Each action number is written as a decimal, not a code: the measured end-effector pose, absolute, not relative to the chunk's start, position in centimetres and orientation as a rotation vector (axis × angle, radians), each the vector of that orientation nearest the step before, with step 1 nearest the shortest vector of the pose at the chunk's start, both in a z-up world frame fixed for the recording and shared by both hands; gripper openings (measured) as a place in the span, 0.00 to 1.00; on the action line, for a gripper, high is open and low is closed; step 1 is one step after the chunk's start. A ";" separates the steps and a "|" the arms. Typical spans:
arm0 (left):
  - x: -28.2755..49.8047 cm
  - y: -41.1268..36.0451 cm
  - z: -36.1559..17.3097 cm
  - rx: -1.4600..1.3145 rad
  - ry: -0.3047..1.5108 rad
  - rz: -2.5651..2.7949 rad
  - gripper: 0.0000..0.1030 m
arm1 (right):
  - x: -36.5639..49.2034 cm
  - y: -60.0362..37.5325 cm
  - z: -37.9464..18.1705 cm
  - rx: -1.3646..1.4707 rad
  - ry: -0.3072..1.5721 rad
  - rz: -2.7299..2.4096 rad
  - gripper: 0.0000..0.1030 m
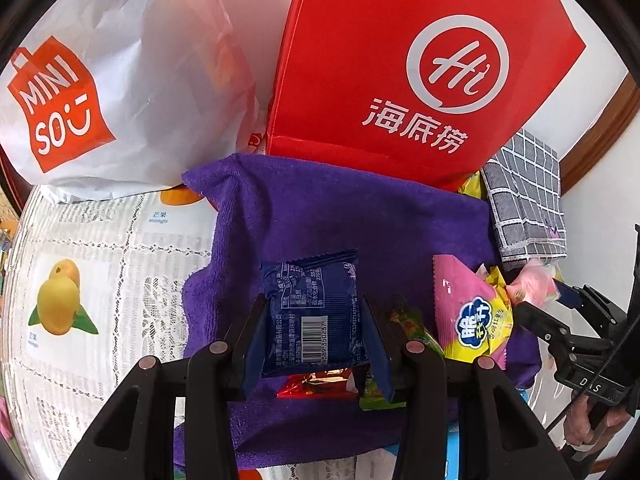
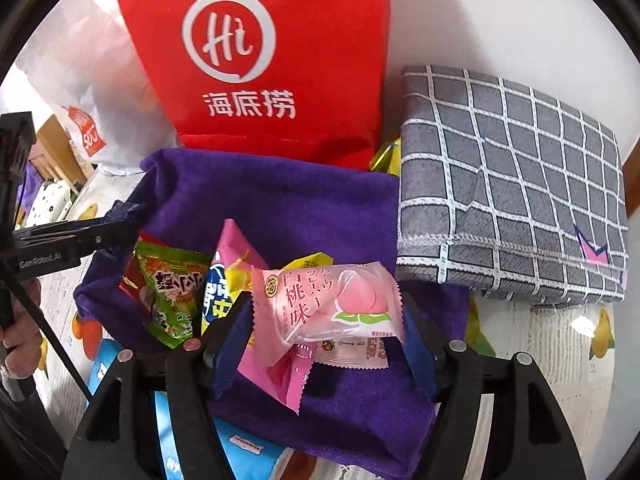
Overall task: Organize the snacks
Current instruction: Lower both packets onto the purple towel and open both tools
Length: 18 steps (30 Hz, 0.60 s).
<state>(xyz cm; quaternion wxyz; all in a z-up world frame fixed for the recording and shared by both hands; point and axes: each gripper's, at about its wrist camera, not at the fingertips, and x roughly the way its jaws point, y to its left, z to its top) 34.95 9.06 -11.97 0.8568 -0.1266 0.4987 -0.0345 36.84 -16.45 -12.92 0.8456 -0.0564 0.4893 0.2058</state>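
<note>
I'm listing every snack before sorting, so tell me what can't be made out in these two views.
- Left wrist: red wrapper, mostly hidden under the blue packet gripped by the left hand-held gripper.
- Right wrist: yellow packet, mostly behind the red bag.
- Right wrist: light-blue box, cut off by the bottom edge.
- Right wrist: whether the right hand-held gripper presses the pink peach packet.

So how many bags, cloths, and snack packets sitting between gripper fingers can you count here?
Bags: 2 (white bag, red bag)
Cloths: 2 (purple towel, grey checked cloth)
Packets between gripper fingers: 2 (blue packet, pink peach packet)
Total: 6
</note>
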 end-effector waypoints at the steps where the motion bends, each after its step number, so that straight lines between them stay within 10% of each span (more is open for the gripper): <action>1: 35.0 9.1 -12.0 -0.269 1.048 -0.075 0.41 | 36.8 -16.5 -12.7 -0.118 1.026 0.433 0.69; 18: 35.0 8.8 -11.5 -0.290 1.045 -0.126 0.51 | 34.8 -17.6 -8.1 -0.017 0.856 0.484 0.72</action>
